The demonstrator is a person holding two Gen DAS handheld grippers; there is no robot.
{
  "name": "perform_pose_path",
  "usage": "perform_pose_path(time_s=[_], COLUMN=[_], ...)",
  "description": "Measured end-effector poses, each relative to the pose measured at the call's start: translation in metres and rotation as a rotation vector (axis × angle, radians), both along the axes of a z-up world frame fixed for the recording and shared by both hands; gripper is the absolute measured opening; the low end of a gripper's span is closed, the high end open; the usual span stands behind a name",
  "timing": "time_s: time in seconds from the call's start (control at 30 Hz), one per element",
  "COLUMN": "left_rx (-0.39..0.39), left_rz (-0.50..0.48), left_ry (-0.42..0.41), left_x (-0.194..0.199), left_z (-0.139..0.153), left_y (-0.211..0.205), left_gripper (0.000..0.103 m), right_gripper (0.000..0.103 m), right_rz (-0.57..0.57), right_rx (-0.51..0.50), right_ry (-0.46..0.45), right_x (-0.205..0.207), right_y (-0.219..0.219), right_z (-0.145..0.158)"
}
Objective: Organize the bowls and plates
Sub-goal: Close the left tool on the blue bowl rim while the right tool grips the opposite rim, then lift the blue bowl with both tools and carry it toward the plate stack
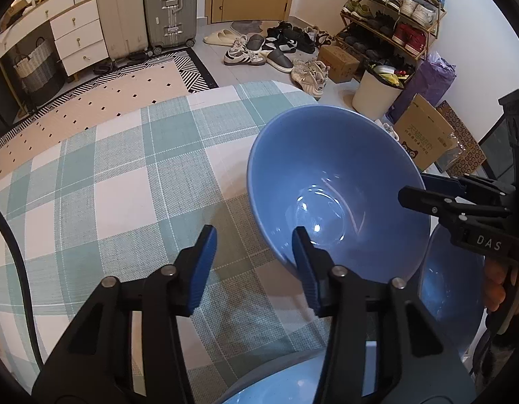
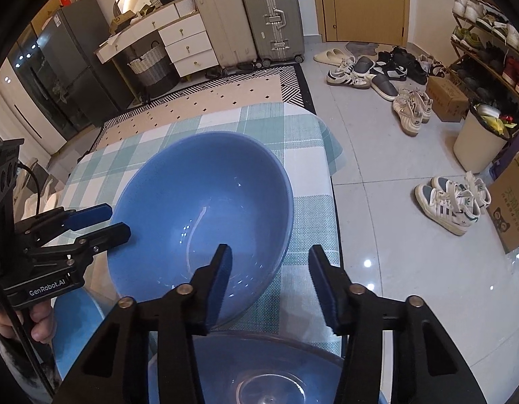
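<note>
Blue bowl (image 1: 326,168) sits on the check cloth (image 1: 124,168), toward the cloth's right edge as the right wrist view shows it (image 2: 205,181); interior empty and glossy with glare spots. Left gripper (image 1: 254,235): jaws part-way in, neither wide nor shut. The bowl's rim at about 8 o'clock runs through the gap, nearer the right finger, which overlaps the interior, while the left finger is over cloth; pads are clear of the rim and nothing is gripped. Right gripper (image 2: 269,250): same half-narrowed set. It straddles the rim at about 5 o'clock of the bowl, left finger over the interior and right finger outside over cloth, with a visible gap on both sides and no grip. Cross-check: from the left camera the right gripper (image 1: 414,188) enters at 3 o'clock, one finger above the rim and one below. From the right camera the left gripper (image 2: 118,219) enters at 9 o'clock in the same manner. Whether those pads touch the rim cannot be told from these side-on views. A hand (image 2: 40,320) shows below the left gripper's body at 8 o'clock. A blue plate (image 2: 259,363) lies just beside the bowl at 6 o'clock, under the right gripper's fingers. Another blue dish (image 1: 451,286) shows at 4 o'clock in the left view, partly hidden by the bowl. Off the table, shoes (image 2: 411,111) are at 2 o'clock and suitcases (image 2: 246,17) at 12 o'clock.
</note>
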State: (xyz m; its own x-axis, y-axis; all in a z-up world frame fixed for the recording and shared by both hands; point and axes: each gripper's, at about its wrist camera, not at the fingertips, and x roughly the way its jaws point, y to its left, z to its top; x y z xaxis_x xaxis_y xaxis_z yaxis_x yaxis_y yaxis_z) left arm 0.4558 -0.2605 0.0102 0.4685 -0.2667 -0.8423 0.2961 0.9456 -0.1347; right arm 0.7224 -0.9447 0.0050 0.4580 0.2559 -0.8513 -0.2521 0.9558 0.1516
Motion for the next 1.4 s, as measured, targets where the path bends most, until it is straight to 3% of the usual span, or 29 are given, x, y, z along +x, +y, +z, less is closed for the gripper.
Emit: perform_pose_path(time_s=[0.1, 0.3, 0.6, 1.07, 1.4], left_rx=[-0.006, 0.012, 0.005, -0.016, -0.031], left_rz=[-0.011, -0.031, -0.037, -0.041, -0.038], left_ry=[0.005, -0.012, -0.029, -0.053, -0.103], left_x=[0.001, 0.001, -0.001, -0.009, -0.027], left_z=[-0.002, -0.005, -0.002, 0.008, 0.037], left_y=[-0.002, -0.008, -0.009, -0.008, -0.001], left_gripper=[0.026, 0.017, 0.017, 0.017, 0.017], right_gripper=[0.032, 0.028, 0.02, 0.02, 0.02], right_rz=[0.001, 0.007, 0.012, 0.015, 0.019], right_rx=[0.001, -0.013, -0.031, -0.039, -0.028], right_ry=[0.005, -0.002, -0.023, -0.054, -0.104], right_x=[0.001, -0.001, -0.003, -0.008, -0.021], right_y=[0.0, 0.003, 0.008, 0.009, 0.01], right_z=[-0.001, -0.002, -0.001, 0.003, 0.023])
